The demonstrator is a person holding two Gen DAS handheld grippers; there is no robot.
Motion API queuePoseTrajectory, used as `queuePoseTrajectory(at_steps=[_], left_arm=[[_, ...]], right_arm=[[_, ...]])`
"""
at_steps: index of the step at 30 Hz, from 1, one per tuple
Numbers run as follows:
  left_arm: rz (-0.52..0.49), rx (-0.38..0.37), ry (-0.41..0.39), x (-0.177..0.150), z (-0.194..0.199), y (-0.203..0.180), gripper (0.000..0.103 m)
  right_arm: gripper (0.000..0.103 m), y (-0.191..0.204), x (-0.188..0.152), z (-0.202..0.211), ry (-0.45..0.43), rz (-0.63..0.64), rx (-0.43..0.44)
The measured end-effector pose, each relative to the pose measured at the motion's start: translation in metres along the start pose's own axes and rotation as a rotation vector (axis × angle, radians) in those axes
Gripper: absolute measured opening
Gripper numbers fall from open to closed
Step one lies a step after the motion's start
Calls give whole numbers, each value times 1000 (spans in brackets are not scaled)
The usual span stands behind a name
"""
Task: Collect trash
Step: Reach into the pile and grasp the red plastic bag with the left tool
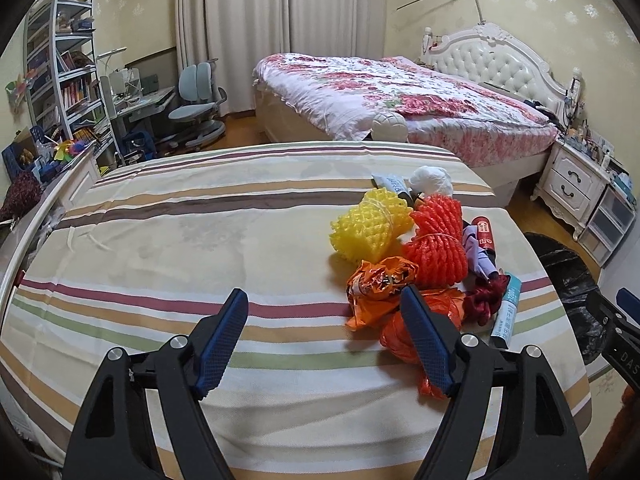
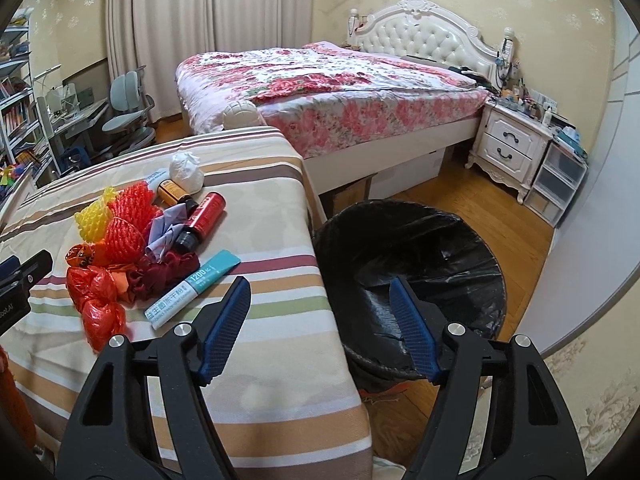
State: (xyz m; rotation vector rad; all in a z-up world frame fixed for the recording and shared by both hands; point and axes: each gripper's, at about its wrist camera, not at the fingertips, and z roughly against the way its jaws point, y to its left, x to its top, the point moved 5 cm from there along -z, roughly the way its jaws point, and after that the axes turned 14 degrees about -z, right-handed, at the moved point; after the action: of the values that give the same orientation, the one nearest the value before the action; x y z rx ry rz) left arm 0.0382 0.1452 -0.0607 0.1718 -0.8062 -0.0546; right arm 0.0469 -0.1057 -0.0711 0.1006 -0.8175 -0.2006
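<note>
A pile of trash lies on the striped bed (image 1: 160, 240): a yellow foam net (image 1: 370, 224), a red foam net (image 1: 438, 240), orange plastic bags (image 1: 380, 280), a red bottle (image 2: 204, 216), a teal-and-white box (image 2: 192, 288), a dark red scrunchie (image 2: 160, 272) and a white wad (image 2: 186, 172). A black-lined trash bin (image 2: 412, 264) stands on the floor by the bed's right edge. My left gripper (image 1: 324, 312) is open and empty, its right finger just in front of the orange bags. My right gripper (image 2: 320, 300) is open and empty, over the bed edge and the bin.
A floral bed (image 2: 320, 96) with a white headboard stands behind. A white nightstand (image 2: 512, 148) and plastic drawers (image 2: 556, 184) are at the right wall. A desk, a grey chair (image 1: 196, 100) and bookshelves (image 1: 60, 60) are at the left.
</note>
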Motion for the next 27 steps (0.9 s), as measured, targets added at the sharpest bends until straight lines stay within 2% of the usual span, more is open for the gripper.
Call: queuePoseTrajectory(at_steps=[5, 18, 27], left_arm=[[10, -33, 32, -5, -8, -3, 76], [-12, -50, 17, -10, 11, -17, 78], [-61, -52, 14, -4, 8, -54, 84]], right_arm=[[70, 0, -5, -7, 26, 4, -6], [70, -5, -14, -6, 32, -10, 0], [71, -19, -20, 3, 25, -42, 12]])
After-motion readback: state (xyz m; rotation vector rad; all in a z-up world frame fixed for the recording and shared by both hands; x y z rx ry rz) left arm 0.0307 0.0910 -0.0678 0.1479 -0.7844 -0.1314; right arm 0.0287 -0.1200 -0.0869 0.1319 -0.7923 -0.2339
